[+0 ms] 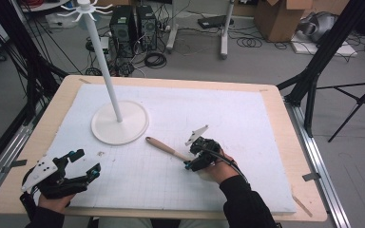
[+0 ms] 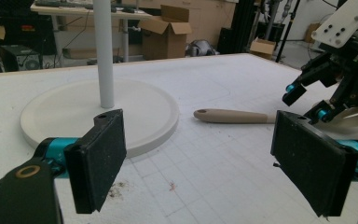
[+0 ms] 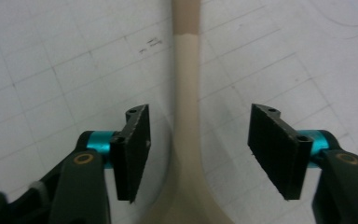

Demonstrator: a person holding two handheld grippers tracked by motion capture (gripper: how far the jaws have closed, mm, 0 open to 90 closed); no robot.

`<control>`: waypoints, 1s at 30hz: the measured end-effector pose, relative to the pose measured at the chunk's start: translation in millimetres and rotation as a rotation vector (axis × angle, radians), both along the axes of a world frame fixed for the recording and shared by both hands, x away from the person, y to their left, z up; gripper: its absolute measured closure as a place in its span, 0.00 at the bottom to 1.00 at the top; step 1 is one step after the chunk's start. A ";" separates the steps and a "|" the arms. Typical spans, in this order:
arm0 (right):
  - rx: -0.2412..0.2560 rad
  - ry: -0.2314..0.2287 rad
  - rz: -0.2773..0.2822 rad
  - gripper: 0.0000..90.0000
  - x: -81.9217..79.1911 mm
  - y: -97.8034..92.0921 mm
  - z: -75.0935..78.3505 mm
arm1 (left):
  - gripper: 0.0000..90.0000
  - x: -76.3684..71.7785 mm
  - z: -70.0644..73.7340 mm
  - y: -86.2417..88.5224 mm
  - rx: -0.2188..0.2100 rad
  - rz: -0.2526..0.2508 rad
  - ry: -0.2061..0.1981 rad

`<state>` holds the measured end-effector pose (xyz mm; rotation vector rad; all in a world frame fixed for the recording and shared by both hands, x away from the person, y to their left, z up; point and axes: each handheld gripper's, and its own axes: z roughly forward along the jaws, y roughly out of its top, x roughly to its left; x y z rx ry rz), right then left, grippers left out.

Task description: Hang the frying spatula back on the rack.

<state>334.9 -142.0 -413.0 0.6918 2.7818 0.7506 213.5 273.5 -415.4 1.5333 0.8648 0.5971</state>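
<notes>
A utensil with a tan wooden handle (image 1: 164, 146) and a paler cream neck (image 3: 186, 88) lies flat on the white gridded mat (image 1: 247, 123). My right gripper (image 1: 190, 158) is low over it, open. In the right gripper view its jaws (image 3: 200, 149) straddle the neck where it widens toward the blade, with a gap on each side. My left gripper (image 1: 88, 161) rests open near the front left corner with nothing between its pads (image 2: 98, 158). The left gripper view has the handle (image 2: 235, 116) lying to the right of the stand, with the right gripper (image 2: 307, 100) at its far end.
A white stand with a round base (image 1: 120, 122) and a tall pole (image 1: 102, 57) topped by hooks stands at the mat's back left. The wooden table edge (image 1: 294, 142) rims the mat. Tripods, computers and boxes sit on the floor beyond.
</notes>
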 end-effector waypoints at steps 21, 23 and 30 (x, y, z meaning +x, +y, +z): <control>-0.092 0.078 0.041 0.84 7.7 14.1 -0.2 | 0.20 -0.2 -0.1 0.2 0.004 0.008 0.006; -0.092 0.080 0.042 0.83 7.2 14.3 -0.4 | 0.21 -0.2 -0.1 0.1 0.004 0.008 0.007; -0.084 0.081 0.042 0.83 7.2 13.5 -1.2 | 0.21 0.0 -0.1 0.3 0.004 0.011 0.008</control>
